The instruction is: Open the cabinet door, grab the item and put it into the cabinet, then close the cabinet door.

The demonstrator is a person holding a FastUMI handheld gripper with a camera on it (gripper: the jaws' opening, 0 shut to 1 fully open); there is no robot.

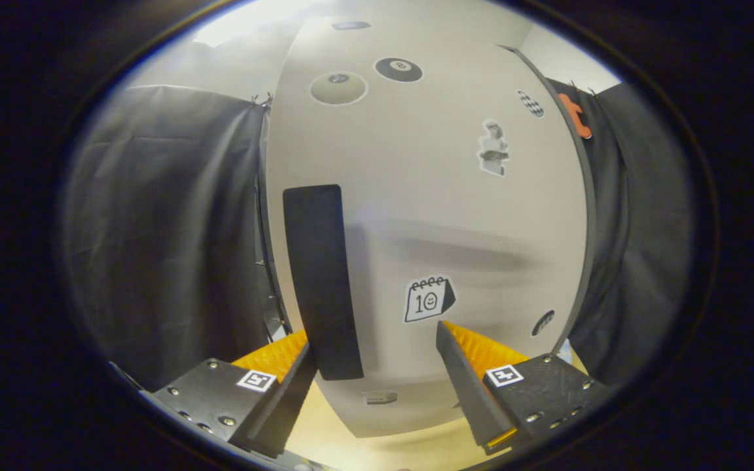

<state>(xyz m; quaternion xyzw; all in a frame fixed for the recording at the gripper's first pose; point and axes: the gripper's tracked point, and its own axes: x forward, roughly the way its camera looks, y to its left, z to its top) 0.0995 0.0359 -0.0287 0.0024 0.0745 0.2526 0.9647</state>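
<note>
Facing the shut door [429,216], the gripper [377,356] hangs spread at lower centre. The handle [321,281] sits just ahead of its left finger — lined up for a pull, or just released.

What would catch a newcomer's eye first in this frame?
The pale cabinet door stands shut just ahead of the open gripper, dotted with stickers. Its tall dark handle runs down the door's left side, its lower end right by the left finger. A calendar sticker sits just above the right finger, and a black eight-ball sticker sits near the door's top.
</note>
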